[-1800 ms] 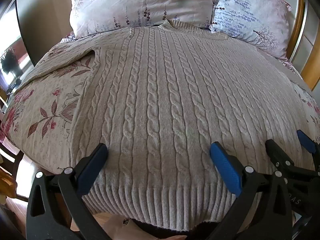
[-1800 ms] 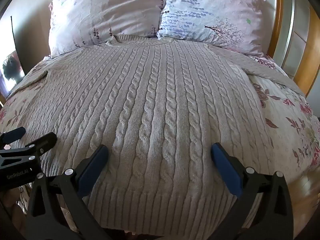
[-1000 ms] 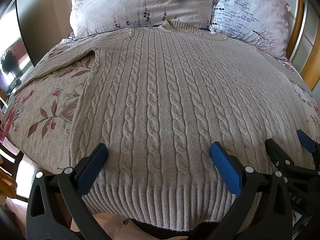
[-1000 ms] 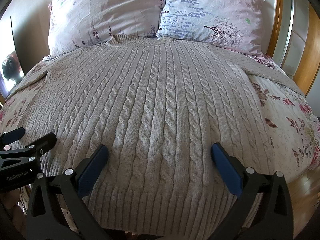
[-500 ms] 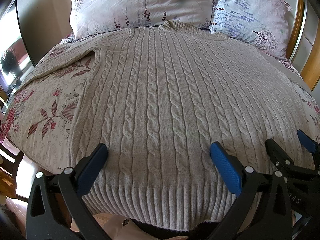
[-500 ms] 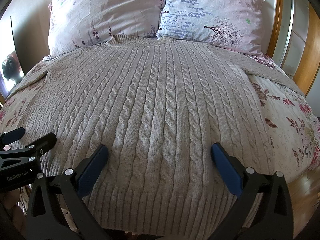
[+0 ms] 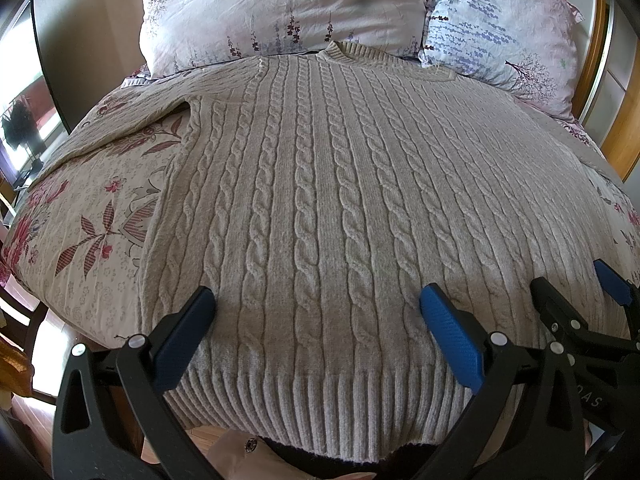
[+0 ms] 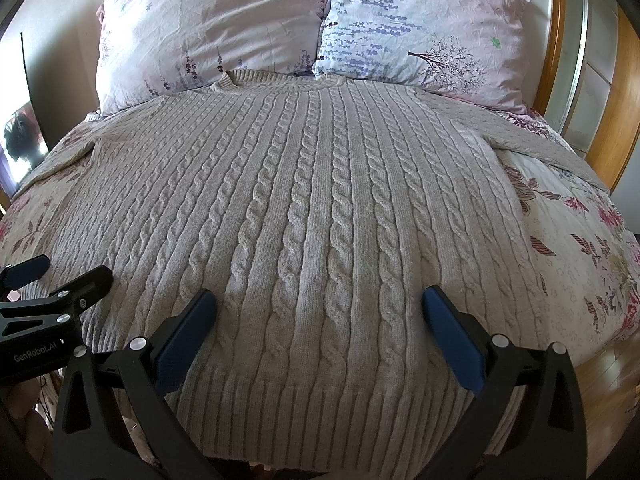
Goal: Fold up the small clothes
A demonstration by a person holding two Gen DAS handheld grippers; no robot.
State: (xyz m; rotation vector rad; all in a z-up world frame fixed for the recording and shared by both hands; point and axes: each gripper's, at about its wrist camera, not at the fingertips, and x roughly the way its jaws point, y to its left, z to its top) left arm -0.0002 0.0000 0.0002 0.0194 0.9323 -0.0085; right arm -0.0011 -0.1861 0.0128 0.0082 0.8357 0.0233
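The sweater (image 7: 328,208) is lying flat and face up on the bed (image 7: 92,216), spread straight ahead of both claws, with its ribbed hem (image 7: 320,404) nearest them and its neckline (image 8: 276,80) far ahead, reaching the two pillows (image 8: 208,32). One sleeve (image 7: 132,120) is trailing off ahead and to the left of the left claw (image 7: 316,316); the other sleeve (image 8: 536,136) is running ahead and to the right of the right claw (image 8: 320,316). Both claws are hovering side by side just over the hem end of the garment, each with its jaws standing wide apart and gripping nothing. The right claw's fingers (image 7: 560,312) are showing at the right edge of the left wrist view, so the two are close together. No fold is showing in the knit, so this looks like the starting step: lining up for a first grasp. The next move is probably calling for each claw to close on an edge of the thick cable knit, either at the hem corners or out at a sleeve, and carry it across the body. The heavy wool is likely needing a deep bite so both layers lift together.
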